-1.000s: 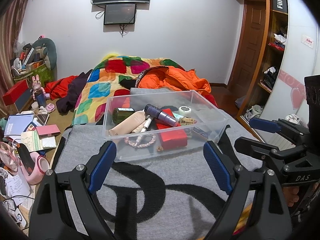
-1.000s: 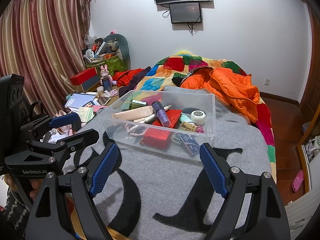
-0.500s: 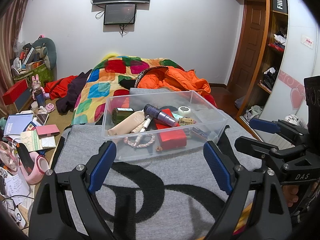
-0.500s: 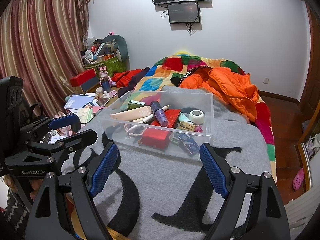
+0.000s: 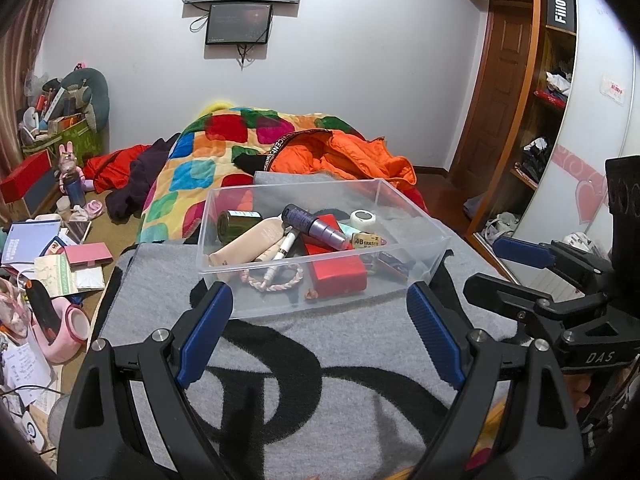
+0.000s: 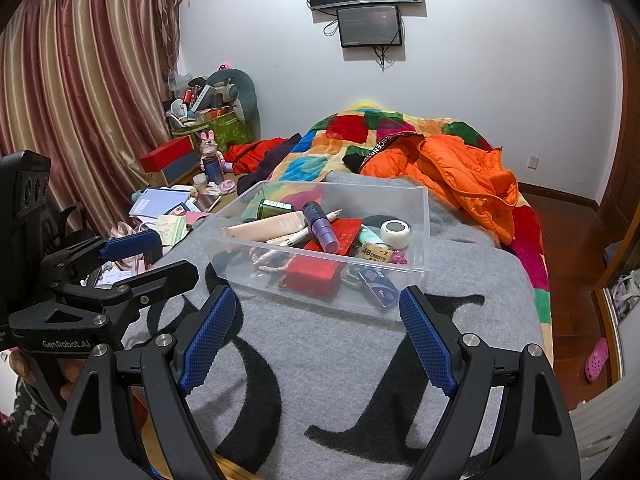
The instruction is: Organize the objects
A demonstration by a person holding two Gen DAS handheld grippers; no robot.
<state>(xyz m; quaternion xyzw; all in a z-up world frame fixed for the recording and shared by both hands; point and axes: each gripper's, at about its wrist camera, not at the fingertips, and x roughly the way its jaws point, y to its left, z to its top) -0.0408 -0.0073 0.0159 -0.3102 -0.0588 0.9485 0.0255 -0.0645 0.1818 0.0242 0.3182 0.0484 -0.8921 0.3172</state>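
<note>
A clear plastic bin [image 5: 424, 252] [image 6: 416, 280] sits on a grey blanket with black letters [image 5: 320, 380] [image 6: 340, 360]. Inside lie a purple bottle [image 5: 316, 228] [image 6: 320, 226], a beige tube [image 5: 248, 246] [image 6: 268, 226], a red box [image 5: 340, 274] [image 6: 312, 274], a dark green jar [image 5: 234, 224], a pink braided ring [image 5: 276, 280], a white tape roll [image 5: 363, 218] [image 6: 395, 232], an eraser [image 5: 366, 241] and a blue card box [image 6: 378, 288]. My left gripper [image 5: 320, 332] is open and empty just before the bin. My right gripper [image 6: 320, 336] is open and empty too, beside it.
An orange jacket [image 5: 344, 156] [image 6: 448, 172] and a patchwork quilt [image 5: 192, 172] lie behind the bin. Books, papers and boxes [image 5: 48, 248] [image 6: 168, 208] clutter the left floor. Wooden shelves [image 5: 548, 100] and a door stand at the right. Curtains [image 6: 80, 100] hang at the left.
Both grippers have barely shifted. The bin and its contents have not moved, and both grippers stay open.
</note>
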